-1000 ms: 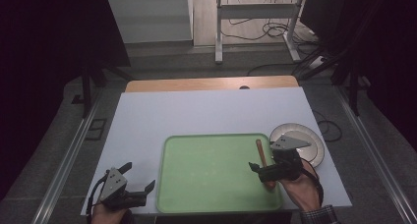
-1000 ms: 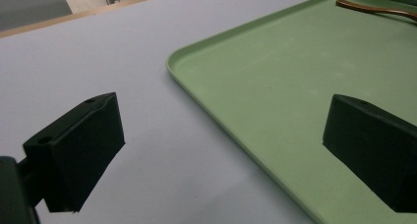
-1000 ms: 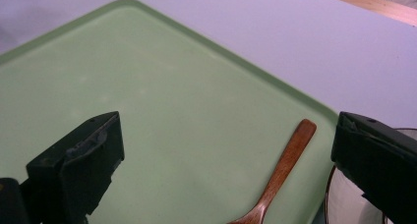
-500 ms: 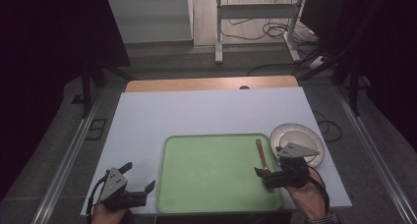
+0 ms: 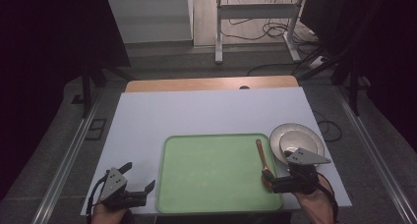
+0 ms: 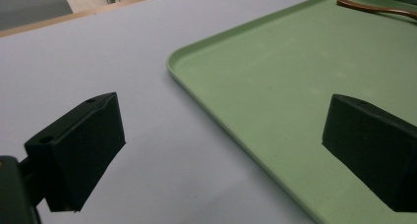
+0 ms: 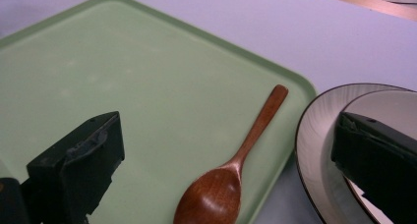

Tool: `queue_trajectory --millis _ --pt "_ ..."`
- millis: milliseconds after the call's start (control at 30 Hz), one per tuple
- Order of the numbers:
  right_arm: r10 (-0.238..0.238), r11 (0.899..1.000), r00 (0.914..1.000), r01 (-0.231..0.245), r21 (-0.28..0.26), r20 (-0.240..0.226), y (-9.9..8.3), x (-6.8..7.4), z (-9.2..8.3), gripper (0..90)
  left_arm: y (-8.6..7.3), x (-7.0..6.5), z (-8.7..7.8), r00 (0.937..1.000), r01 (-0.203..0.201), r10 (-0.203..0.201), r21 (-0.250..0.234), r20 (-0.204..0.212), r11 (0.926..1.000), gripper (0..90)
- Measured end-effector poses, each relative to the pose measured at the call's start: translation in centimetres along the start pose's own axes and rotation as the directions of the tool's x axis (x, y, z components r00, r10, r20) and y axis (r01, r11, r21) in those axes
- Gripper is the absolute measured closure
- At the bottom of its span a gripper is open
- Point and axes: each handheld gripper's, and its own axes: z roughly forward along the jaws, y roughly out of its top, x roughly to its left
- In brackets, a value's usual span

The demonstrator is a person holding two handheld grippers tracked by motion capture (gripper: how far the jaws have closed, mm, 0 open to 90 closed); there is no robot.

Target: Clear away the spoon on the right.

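The wooden spoon lies flat on the green tray, along the tray's right edge, bowl end toward the person and handle pointing away. The right gripper sits at the spoon's bowl end with its jaws spread wide; the spoon lies between them, free of both. A plate holding a smaller bowl stands just beside the tray's right rim. The left gripper rests at the tray's near left corner on the white table, jaws apart and holding nothing.
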Motion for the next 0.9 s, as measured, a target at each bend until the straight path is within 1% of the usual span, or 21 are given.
queue_trajectory --millis 200,300,400,467,533,700,767,900 --pt "0.004 1.0 0.9997 -0.004 -0.007 0.022 -0.5 -0.3 -0.8 0.0 0.0 0.0 0.0 1.0 0.0 0.0 -0.001 -0.001 1.0 2.2" --pt "0.015 1.0 0.9992 -0.014 -0.011 0.037 -0.8 -0.4 -1.3 0.0 0.0 0.0 0.0 1.0 -0.002 0.002 0.0 -0.001 1.0 2.2" --pt "0.027 1.0 0.9989 -0.026 -0.017 0.04 -1.2 -0.6 -1.7 0.0 0.0 0.0 0.0 1.0 0.001 -0.001 -0.002 -0.001 1.0 2.2" --pt "0.031 0.999 0.999 -0.03 -0.017 0.033 -1.4 -0.7 -1.9 0.0 0.0 0.0 0.0 1.0 0.002 -0.002 -0.002 -0.002 1.0 2.2" --pt "0.032 0.999 0.9985 -0.032 -0.008 0.045 -1.7 -0.8 -2.0 0.0 0.0 0.0 0.0 1.0 0.001 -0.001 -0.002 -0.002 1.0 2.2" --pt "0.049 0.999 0.9962 -0.048 -0.022 0.071 -2.5 -0.9 -2.5 0.0 0.0 0.0 0.0 1.0 0.001 -0.001 -0.002 -0.002 1.0 2.2" --pt "0.059 0.998 0.9948 -0.057 -0.031 0.083 -2.9 -0.9 -2.6 0.0 0.0 0.0 0.0 1.0 0.001 -0.001 -0.002 -0.002 1.0 2.2" --pt "0.093 0.995 0.9919 -0.089 -0.052 0.086 -3.6 -1.2 -3.0 0.0 0.0 0.0 0.0 1.0 0.0 0.0 -0.002 -0.002 1.0 2.2"
